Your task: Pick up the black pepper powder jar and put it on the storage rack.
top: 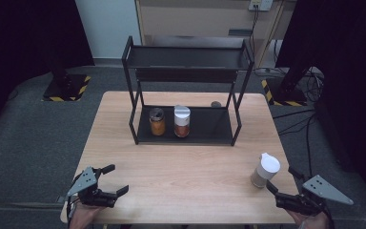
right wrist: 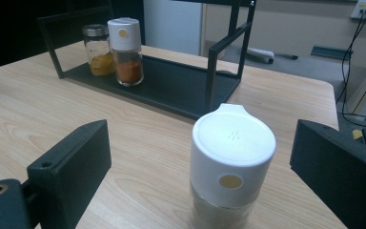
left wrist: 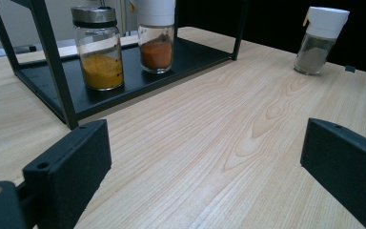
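A black two-shelf rack (top: 186,136) stands at the back middle of the wooden table (top: 181,167). On its lower shelf a metal-lidded jar of yellow powder (top: 157,121) (left wrist: 98,47) (right wrist: 97,50) stands beside a white-capped jar of red powder (top: 181,121) (left wrist: 156,40) (right wrist: 126,52). A third white-capped jar with grey powder (top: 265,170) (left wrist: 320,40) (right wrist: 232,162) stands upright on the table at the right. My right gripper (top: 282,180) (right wrist: 202,143) is open just short of it, jaws either side and apart from it. At the front left corner my left gripper (top: 116,179) (left wrist: 202,148) is open and holds nothing.
The rack's upper shelf (top: 186,57) is bare. A small dark round object (top: 216,103) lies on the table behind the rack. Bare wood stretches between the grippers and the rack. Stand bases with striped tape (top: 66,88) and cables (top: 305,124) lie on the floor beyond.
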{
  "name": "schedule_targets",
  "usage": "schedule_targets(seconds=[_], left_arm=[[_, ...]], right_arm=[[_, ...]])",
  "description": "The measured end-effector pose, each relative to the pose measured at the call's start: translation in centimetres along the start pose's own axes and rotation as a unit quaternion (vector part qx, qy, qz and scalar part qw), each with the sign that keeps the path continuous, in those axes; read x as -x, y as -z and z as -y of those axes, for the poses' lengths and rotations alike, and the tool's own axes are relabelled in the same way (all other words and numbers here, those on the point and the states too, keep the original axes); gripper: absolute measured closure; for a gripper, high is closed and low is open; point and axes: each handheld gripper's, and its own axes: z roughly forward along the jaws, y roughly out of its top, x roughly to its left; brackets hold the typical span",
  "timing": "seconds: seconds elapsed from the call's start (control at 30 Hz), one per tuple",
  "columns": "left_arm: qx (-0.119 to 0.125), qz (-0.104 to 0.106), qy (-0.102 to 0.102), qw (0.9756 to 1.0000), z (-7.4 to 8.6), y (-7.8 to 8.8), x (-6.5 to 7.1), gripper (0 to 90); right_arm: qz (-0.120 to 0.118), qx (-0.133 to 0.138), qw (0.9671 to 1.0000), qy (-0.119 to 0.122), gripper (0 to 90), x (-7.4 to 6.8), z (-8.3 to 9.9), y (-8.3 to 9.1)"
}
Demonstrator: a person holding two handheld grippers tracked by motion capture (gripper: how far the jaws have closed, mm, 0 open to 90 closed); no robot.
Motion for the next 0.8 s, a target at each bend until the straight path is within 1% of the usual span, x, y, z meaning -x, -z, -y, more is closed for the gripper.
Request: schedule_targets(seconds=[0.13, 0.23, 0.47, 0.53, 0.6, 0.8], left_arm=[[-0.001, 0.0, -0.001, 1.0, 0.0, 0.0, 0.0, 2.2], [-0.001, 0.0, 0.0, 1.0, 0.0, 0.0, 0.0, 2.2], [-0.001, 0.0, -0.001, 1.0, 0.0, 0.0, 0.0, 2.2], [-0.001, 0.0, -0.001, 1.0, 0.0, 0.0, 0.0, 2.2], [-0.001, 0.0, 0.0, 1.0, 0.0, 0.0, 0.0, 2.2], [-0.002, 0.0, -0.002, 1.0, -0.1, 0.0, 0.0, 2.2]], right_arm=[[-0.002, -0.004, 1.0, 0.0, 6.5, 0.4, -0.4, -0.3], [-0.009, -0.006, 0.9999, -0.008, 6.5, 0.9, -0.7, -0.7], [-0.013, -0.021, 0.9995, -0.019, 6.6, 1.7, -0.9, -2.0], [-0.011, -0.026, 0.9995, -0.015, 6.6, 1.7, -1.0, -2.4], [-0.01, -0.031, 0.9993, -0.02, 6.6, 1.8, -1.0, -2.9], [-0.002, -0.048, 0.9987, -0.016, 6.9, 1.9, -1.1, -4.3]])
